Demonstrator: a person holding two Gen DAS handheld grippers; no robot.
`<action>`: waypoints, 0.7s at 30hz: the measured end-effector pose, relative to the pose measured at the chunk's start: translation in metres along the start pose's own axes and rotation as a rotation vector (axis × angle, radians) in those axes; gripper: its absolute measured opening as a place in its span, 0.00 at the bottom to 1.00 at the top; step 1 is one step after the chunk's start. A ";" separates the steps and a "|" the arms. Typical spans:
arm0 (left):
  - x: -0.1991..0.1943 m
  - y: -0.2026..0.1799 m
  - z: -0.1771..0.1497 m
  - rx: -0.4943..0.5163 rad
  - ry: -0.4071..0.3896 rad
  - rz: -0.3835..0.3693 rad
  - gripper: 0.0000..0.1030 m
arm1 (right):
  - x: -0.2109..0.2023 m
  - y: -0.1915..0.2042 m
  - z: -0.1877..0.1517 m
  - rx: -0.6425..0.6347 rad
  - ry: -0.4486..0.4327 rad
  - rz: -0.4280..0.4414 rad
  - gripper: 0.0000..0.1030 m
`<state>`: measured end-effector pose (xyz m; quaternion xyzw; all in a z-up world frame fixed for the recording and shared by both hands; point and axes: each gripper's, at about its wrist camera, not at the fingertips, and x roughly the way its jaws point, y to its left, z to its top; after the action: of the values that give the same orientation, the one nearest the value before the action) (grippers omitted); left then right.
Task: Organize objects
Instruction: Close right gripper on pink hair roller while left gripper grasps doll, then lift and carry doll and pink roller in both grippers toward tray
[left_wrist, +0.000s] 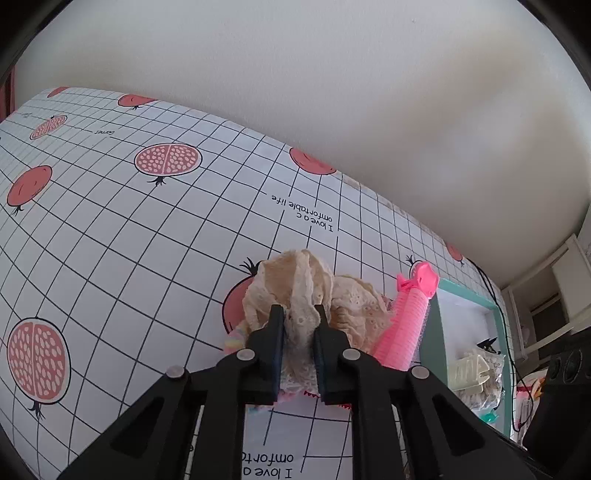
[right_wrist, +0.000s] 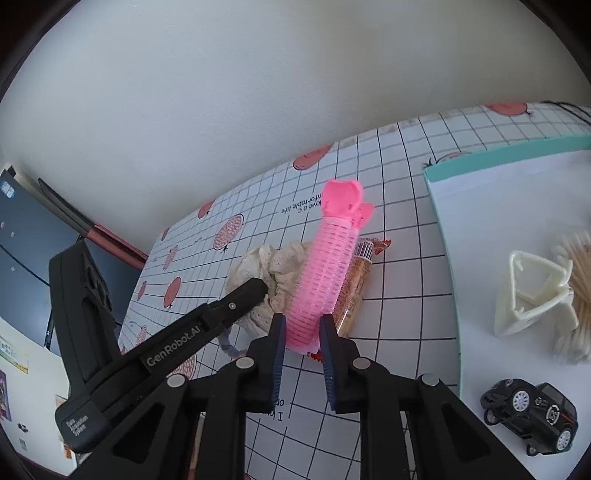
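Left wrist view: left claw clamped on one cream lace scrunchie lying on the counter, beside the teal tray.
Right wrist view: right claw pinching one pink hair roller; best lifted straight, clear of the left claw, then over the tray wall. In tray: one cream clip, one black toy car.

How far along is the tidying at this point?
Done: the box already holds a cream claw clip, cotton swabs and a toy car. In hand: left gripper is shut on the lace scrunchie, right gripper on the pink roller. Left: both, plus a glittery bottle on the table.
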<state>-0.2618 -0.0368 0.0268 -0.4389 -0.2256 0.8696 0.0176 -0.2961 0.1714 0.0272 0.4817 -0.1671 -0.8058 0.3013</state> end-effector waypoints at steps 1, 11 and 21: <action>-0.001 0.001 0.000 -0.001 -0.006 -0.002 0.13 | -0.001 0.000 0.000 -0.001 -0.002 0.004 0.18; -0.034 0.014 0.006 -0.048 -0.109 -0.048 0.09 | -0.029 0.000 -0.008 -0.019 -0.035 0.057 0.18; -0.082 0.019 0.018 -0.091 -0.231 -0.143 0.08 | -0.046 0.005 -0.017 -0.053 -0.064 0.066 0.18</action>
<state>-0.2222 -0.0793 0.0909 -0.3189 -0.2960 0.8998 0.0333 -0.2633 0.1980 0.0526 0.4418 -0.1709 -0.8145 0.3350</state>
